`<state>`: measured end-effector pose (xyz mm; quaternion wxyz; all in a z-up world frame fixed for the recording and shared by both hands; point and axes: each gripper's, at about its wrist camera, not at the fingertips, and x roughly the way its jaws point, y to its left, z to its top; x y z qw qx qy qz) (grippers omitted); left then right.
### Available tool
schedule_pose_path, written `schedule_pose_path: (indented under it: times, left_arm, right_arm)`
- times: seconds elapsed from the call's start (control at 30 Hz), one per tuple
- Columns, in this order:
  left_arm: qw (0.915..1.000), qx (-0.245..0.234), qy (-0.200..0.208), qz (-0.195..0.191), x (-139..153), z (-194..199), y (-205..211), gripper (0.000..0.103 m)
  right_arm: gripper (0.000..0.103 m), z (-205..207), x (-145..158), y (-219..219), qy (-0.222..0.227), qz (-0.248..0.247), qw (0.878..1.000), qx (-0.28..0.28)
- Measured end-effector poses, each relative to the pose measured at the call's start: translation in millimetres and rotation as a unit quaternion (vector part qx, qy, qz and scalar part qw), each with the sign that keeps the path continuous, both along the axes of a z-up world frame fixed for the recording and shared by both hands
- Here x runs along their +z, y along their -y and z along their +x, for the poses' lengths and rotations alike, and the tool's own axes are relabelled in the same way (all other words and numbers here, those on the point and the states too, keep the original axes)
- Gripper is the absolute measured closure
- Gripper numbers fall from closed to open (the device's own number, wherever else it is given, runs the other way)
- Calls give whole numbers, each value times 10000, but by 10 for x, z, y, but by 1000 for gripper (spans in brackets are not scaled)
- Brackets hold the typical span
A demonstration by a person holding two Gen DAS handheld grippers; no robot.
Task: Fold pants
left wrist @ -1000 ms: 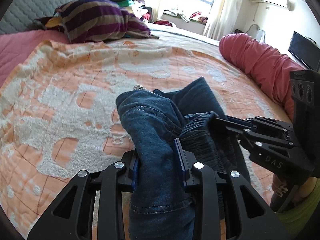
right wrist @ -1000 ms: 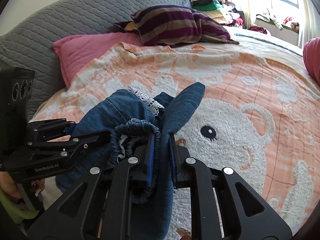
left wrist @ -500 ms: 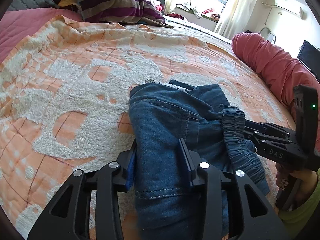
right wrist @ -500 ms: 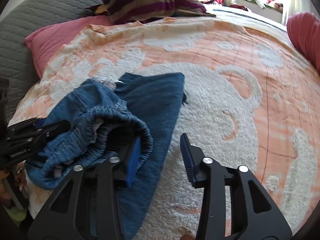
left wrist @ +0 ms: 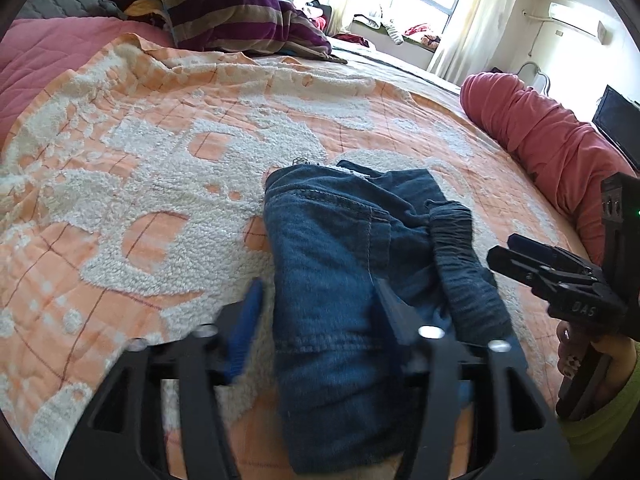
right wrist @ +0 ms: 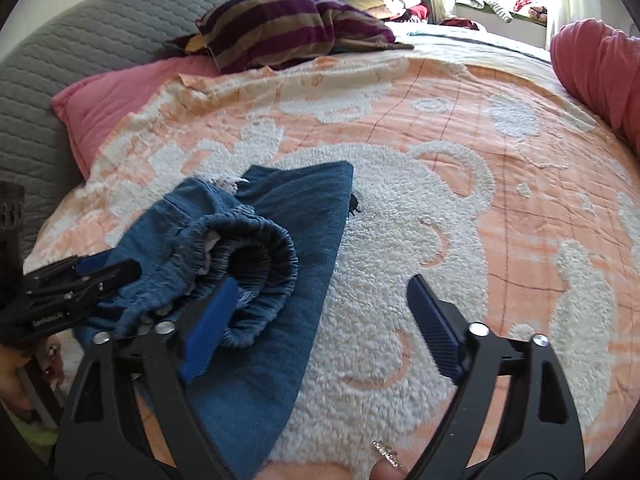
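Note:
Dark blue denim pants lie folded in a bundle on the orange and white blanket, elastic waistband rolled on top. My left gripper straddles the near end of the bundle. Its jaws are opening, and a gap shows between the left pad and the cloth. My right gripper is wide and still opening. Its left pad stands beside the waistband, and a flat piece of denim lies partly between the fingers, unpinched. Each gripper also shows in the other's view: right gripper, left gripper.
The blanket covers most of the bed. A striped pillow and a pink pillow lie by the grey quilted headboard. A red bolster runs along the far right side. A hand holds the right gripper.
The pants, held up and pinched by both grippers a second ago, now rest on the blanket. Both pairs of jaws have spread and let go, the right one much wider.

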<state>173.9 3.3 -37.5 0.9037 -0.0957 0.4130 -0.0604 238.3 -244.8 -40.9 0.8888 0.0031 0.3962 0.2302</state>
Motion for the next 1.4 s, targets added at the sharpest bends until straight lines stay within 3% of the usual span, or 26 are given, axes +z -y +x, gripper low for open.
schedule_pose_path:
  times: [0.1,0.27,0.33,0.47,0.93,1.4]
  left_arm:
    - [10000,-23,69,21,70,-110,20,36]
    - [9997,-44,158,171,177,-302,68,24]
    - [9996,-5,210,180,234,-385,69,14]
    - [9991,80,307,268,339,-536,61,5]
    - [9970,297,523,483,616,-1090,91,5]
    - [9976,287,244,576,456,-1538,114,4]
  right_arm:
    - [14,-117,95,47,155,38,9999,9]
    - [10,-282,246,129,428,106,9990,-82]
    - [10,-360,320,166,502,161,9986,-89]
    - [9,-494,430,189,628,161,9979,-56]
    - [9,-1059,592,304,870,87,9961,76]
    - [9,-1486,479,338,725,-105,9973,84]
